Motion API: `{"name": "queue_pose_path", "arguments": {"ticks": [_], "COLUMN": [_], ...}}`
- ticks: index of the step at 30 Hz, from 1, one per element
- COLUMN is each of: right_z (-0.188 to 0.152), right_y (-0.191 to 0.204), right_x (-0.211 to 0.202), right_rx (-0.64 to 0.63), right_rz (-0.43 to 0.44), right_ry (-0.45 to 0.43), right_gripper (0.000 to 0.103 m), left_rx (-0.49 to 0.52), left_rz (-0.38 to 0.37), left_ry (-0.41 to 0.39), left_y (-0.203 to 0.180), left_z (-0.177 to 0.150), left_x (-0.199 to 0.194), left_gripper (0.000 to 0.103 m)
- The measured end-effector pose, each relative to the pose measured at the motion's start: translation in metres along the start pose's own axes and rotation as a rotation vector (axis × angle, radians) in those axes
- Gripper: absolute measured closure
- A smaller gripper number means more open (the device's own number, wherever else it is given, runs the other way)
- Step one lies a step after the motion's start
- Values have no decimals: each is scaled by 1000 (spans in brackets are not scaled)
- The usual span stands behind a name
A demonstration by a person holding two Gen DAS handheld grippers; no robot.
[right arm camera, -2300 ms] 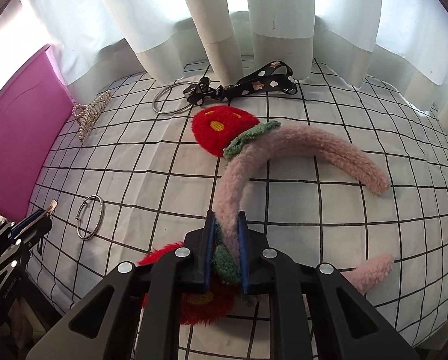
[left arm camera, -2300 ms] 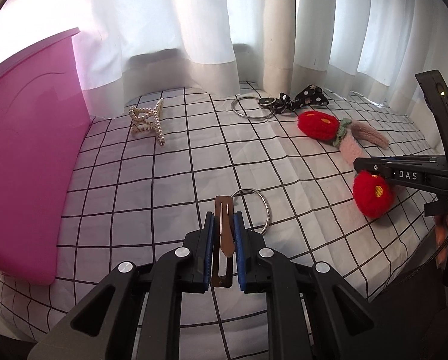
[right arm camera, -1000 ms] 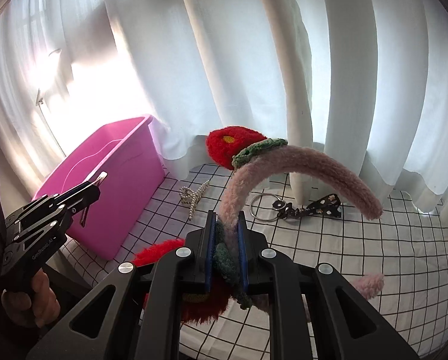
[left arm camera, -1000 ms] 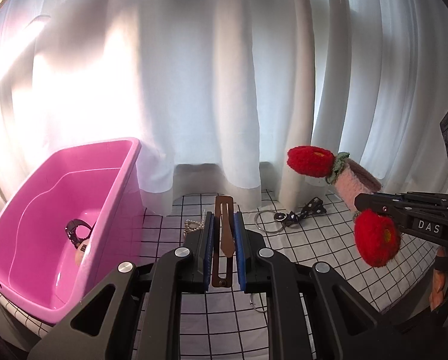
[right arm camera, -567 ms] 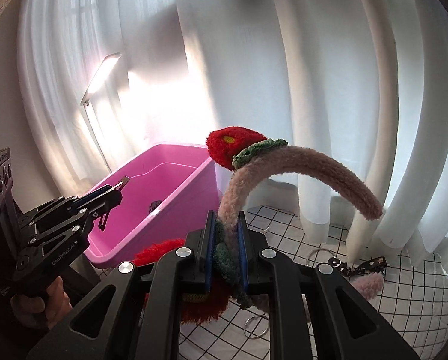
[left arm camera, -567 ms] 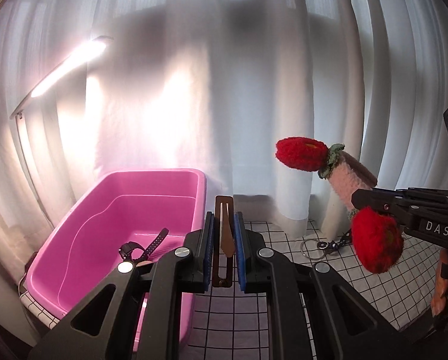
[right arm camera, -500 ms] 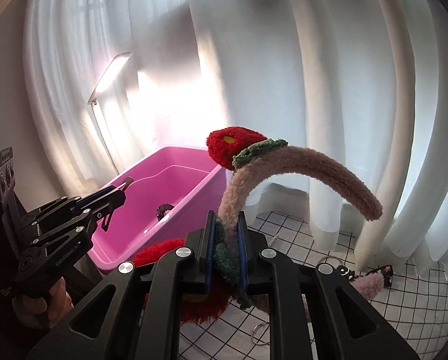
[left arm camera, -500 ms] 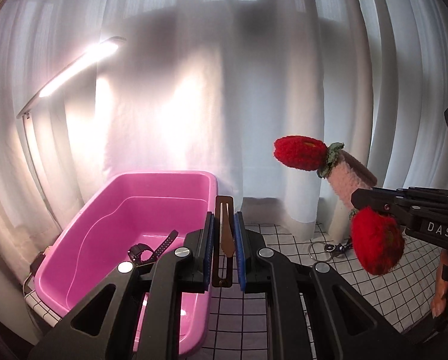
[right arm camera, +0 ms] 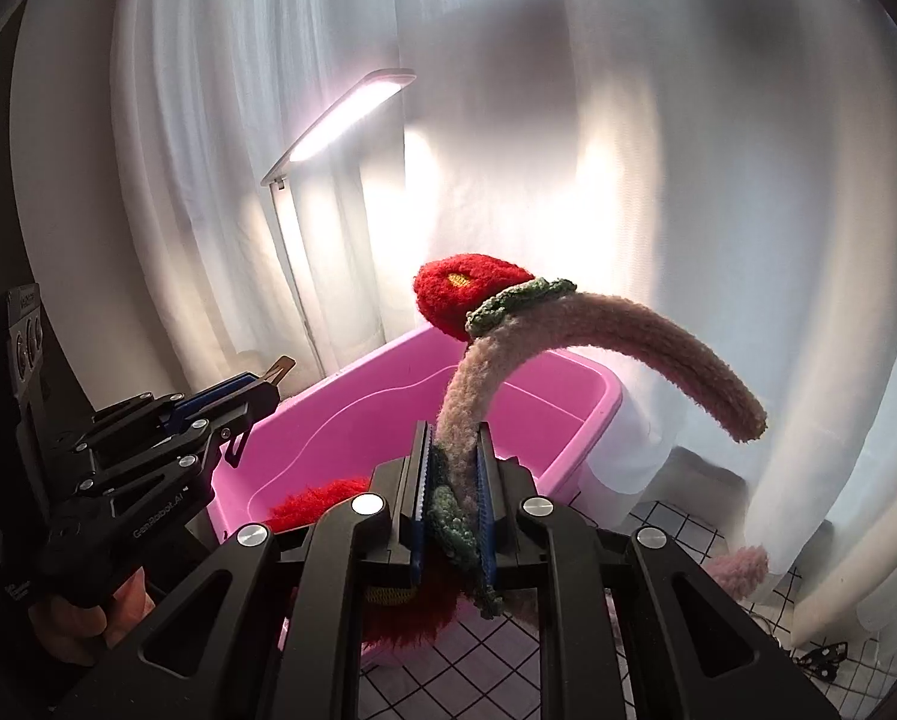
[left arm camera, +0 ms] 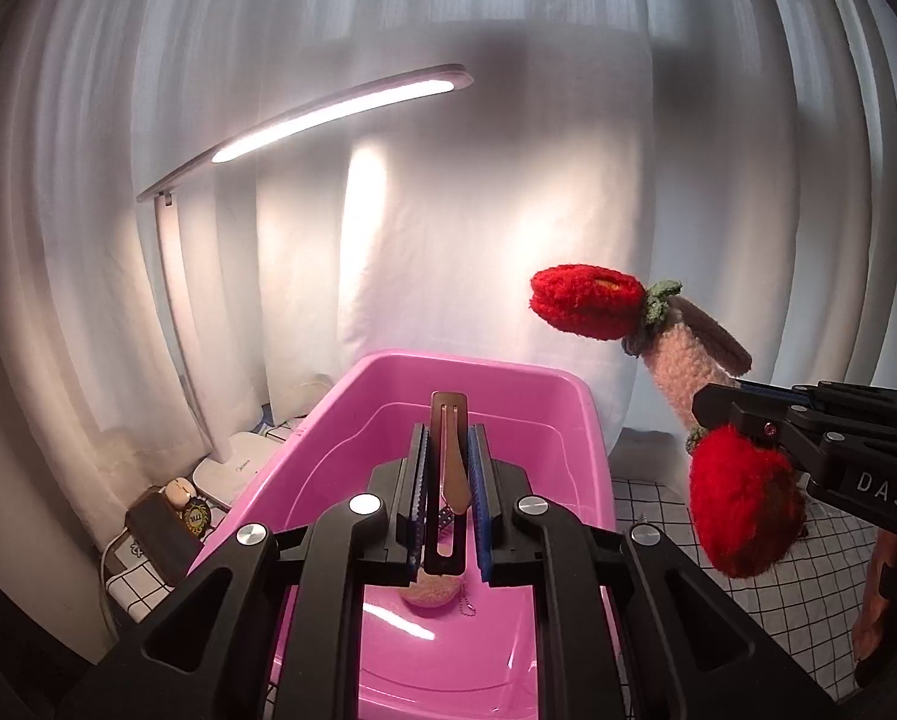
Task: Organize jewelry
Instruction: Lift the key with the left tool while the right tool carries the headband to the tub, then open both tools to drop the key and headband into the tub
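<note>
My left gripper (left arm camera: 448,456) is shut on a brown hair clip (left arm camera: 448,450) and holds it above the open pink bin (left arm camera: 574,396). A fluffy beige item (left arm camera: 433,591) lies on the bin floor. My right gripper (right arm camera: 453,456) is shut on a fuzzy pink headband (right arm camera: 598,330) with red knitted flowers (right arm camera: 466,288), held up in the air just right of the bin (right arm camera: 604,390). The headband (left arm camera: 688,354) and right gripper (left arm camera: 742,402) show at the right of the left wrist view. The left gripper (right arm camera: 268,384) shows at the left of the right wrist view.
A lit white desk lamp (left arm camera: 328,114) stands behind the bin's left side, with small items (left arm camera: 172,510) near its base. White curtains hang behind. The checked tablecloth (left arm camera: 808,576) spreads right of the bin. A black dotted bow (right arm camera: 826,654) lies at the lower right.
Both grippers have risen from the table and swung left to the pink bin, each keeping its hold. The left gripper now hangs over the bin's inside.
</note>
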State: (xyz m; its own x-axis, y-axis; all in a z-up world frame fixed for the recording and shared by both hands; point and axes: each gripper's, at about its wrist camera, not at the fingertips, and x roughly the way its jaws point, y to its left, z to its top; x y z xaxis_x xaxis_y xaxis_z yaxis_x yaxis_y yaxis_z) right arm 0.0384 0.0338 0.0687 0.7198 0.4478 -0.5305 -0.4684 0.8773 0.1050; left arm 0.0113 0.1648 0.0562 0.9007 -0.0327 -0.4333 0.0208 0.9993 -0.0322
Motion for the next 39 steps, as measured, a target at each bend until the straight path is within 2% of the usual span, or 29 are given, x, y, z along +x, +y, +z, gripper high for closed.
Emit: {"name": "queue_pose_path", "arguments": {"ticks": [4, 10, 17, 24, 25, 26, 27, 28, 29, 30, 31, 33, 39], "right_z": [11, 18, 15, 10, 10, 9, 8, 9, 10, 10, 11, 10, 7], "right_y": [12, 34, 33, 26, 25, 25, 25, 23, 21, 20, 18, 15, 16], "right_x": [28, 71, 127, 166, 168, 170, 171, 171, 169, 168, 167, 166, 161], "right_rx": [-21, -83, -63, -53, -53, -55, -56, -53, -51, -51, -49, -46, -61], "right_rz": [32, 57, 78, 40, 25, 20, 8, -3, -29, -38, -34, -40, -53], "right_ry": [29, 90, 209, 307, 312, 317, 320, 315, 298, 288, 285, 286, 277], "right_gripper": [89, 89, 89, 89, 89, 84, 69, 57, 48, 44, 44, 44, 44], "left_rx": [-51, -115, -141, -168, -171, -174, -177, -182, -190, -201, -213, -217, -194], "left_rz": [56, 118, 139, 165, 162, 162, 166, 175, 220, 215, 192, 196, 212], "left_ry": [22, 109, 192, 290, 299, 308, 318, 326, 323, 308, 298, 304, 301], "left_y": [25, 53, 66, 74, 75, 76, 76, 77, 80, 83, 86, 88, 83], "left_z": [1, -10, -18, -27, -28, -29, -30, -30, -32, -32, -32, -33, -34], "left_x": [10, 42, 73, 98, 100, 101, 102, 104, 103, 101, 100, 101, 100], "left_gripper": [90, 90, 90, 88, 86, 82, 64, 34, 28, 25, 23, 20, 18]}}
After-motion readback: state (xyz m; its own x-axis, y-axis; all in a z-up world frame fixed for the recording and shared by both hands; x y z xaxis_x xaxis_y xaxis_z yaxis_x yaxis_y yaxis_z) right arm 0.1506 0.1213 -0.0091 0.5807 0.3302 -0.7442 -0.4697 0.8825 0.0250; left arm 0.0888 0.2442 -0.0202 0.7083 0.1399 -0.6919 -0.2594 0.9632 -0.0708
